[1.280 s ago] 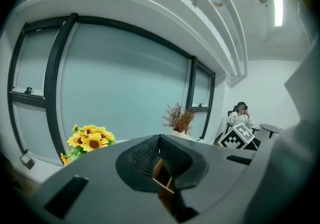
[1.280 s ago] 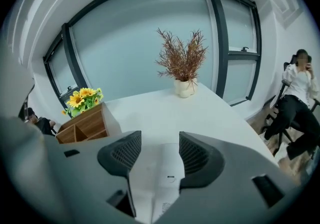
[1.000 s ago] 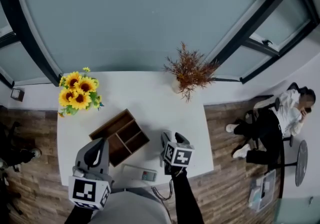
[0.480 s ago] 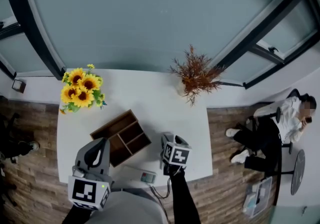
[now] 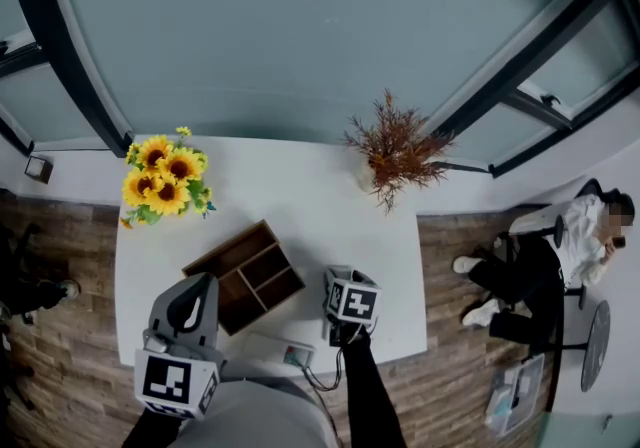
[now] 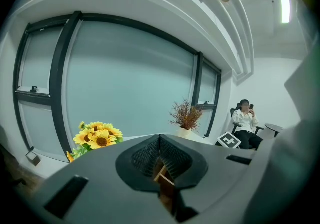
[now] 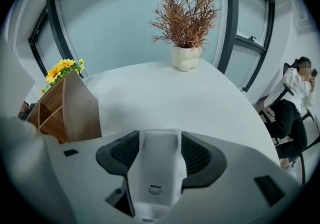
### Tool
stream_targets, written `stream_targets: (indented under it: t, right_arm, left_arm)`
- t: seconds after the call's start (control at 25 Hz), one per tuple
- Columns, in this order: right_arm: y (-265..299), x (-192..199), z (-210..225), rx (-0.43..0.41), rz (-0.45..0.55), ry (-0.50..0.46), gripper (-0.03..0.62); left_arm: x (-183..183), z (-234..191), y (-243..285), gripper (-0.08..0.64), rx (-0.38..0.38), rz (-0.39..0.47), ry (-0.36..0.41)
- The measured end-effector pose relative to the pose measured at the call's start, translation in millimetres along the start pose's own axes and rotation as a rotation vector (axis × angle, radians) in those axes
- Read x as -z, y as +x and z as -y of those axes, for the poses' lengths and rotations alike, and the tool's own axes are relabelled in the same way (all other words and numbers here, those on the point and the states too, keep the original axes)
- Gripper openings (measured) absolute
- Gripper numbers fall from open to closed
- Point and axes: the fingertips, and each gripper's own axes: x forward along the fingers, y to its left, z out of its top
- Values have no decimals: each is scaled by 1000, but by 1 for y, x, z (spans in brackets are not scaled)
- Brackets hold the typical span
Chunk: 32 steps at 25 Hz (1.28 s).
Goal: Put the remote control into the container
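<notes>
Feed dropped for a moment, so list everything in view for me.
table: 1, white, centre
container: 1, brown wood, compartmented, mid-table
sunflowers: 1 bunch, yellow, far left corner
dried plant: 1, rust-brown in white vase, far right corner
table remote: 1, white, near edge, face up
held remote: 1, white, between right jaws, back showing
seated person: 1, white top, right of table
left gripper: 1, grey, jaws together, empty, left of container
right gripper: 1, grey, jaws just been opening, pads at held remote's sides

A white desk (image 5: 300, 196) stood on a plank floor (image 5: 60, 356) before dark-framed frosted windows (image 5: 300, 26); a person (image 5: 565, 236) sat beyond its right edge.
</notes>
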Motion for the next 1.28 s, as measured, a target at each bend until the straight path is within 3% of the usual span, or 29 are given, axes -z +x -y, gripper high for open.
stream_targets:
  t: [0.6, 1.28]
  right_arm:
    - [10, 5, 3, 25, -58, 5, 243]
    - [-50, -16, -10, 3, 122, -17, 234]
  left_arm:
    - [2, -12, -1, 8, -22, -5, -8]
    - [9, -29, -18, 8, -59, 7, -46]
